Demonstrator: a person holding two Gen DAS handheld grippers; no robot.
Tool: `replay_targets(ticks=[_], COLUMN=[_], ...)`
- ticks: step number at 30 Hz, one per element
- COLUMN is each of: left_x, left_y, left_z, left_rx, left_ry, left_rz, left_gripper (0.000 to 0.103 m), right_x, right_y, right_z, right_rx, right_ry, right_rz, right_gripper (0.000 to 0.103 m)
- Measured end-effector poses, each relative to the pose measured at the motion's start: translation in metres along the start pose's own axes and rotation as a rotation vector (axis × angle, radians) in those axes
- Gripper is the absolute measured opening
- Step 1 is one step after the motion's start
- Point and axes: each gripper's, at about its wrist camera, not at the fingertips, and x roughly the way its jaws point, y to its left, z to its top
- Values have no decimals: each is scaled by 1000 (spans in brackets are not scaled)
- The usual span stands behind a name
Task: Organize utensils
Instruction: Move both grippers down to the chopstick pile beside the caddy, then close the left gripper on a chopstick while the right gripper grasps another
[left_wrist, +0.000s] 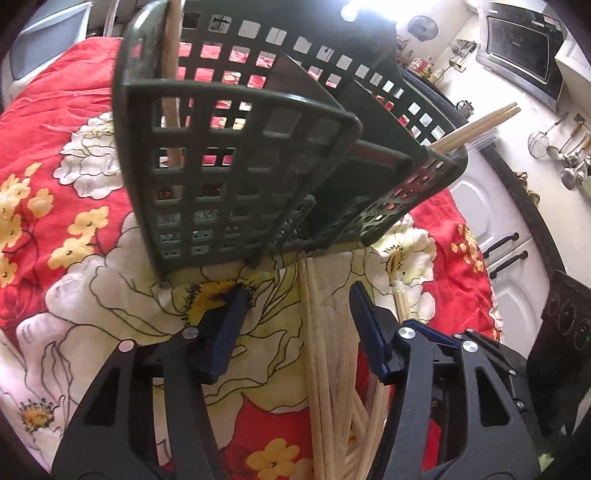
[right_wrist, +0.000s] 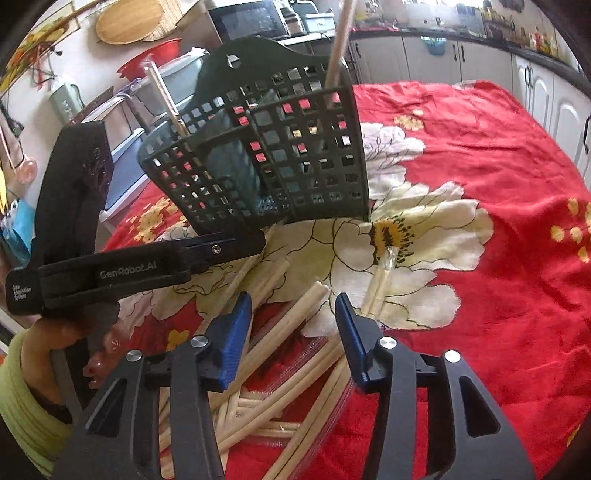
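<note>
A dark green lattice utensil basket (left_wrist: 236, 166) (right_wrist: 280, 155) stands on the red floral cloth (right_wrist: 498, 221). A wooden handle (left_wrist: 171, 74) rises from one compartment and a pair of chopsticks (left_wrist: 476, 127) leans out of another. Several loose bamboo chopsticks (left_wrist: 325, 350) (right_wrist: 295, 306) lie in a heap in front of the basket. My left gripper (left_wrist: 298, 290) hangs over the heap, its jaws apart with sticks lying between them near the right finger. My right gripper (right_wrist: 293, 296) is open over the same heap, its pads clear of the sticks. A plastic-wrapped chopstick pair (right_wrist: 380, 284) lies just to the right.
In the right wrist view the left gripper's black body (right_wrist: 140, 269) crosses from the left, held by a hand (right_wrist: 99, 354) in a green sleeve. White cabinets (left_wrist: 509, 258), a microwave (left_wrist: 517, 55) and hanging ladles (left_wrist: 565, 155) stand beyond the table edge.
</note>
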Motion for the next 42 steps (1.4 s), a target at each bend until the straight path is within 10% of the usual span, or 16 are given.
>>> replay_targets(ticks=[11, 42], left_x=[11, -14], left_y=[0, 26], left_z=[3, 5], left_rx=[3, -63], left_ry=[13, -20], left_rz=[11, -61], left_gripper=[39, 7], right_x=[13, -26], right_y=[-10, -3], right_z=[3, 5], right_rx=[72, 87], right_ry=[38, -57], right_rz=[68, 99], right_gripper=[21, 11])
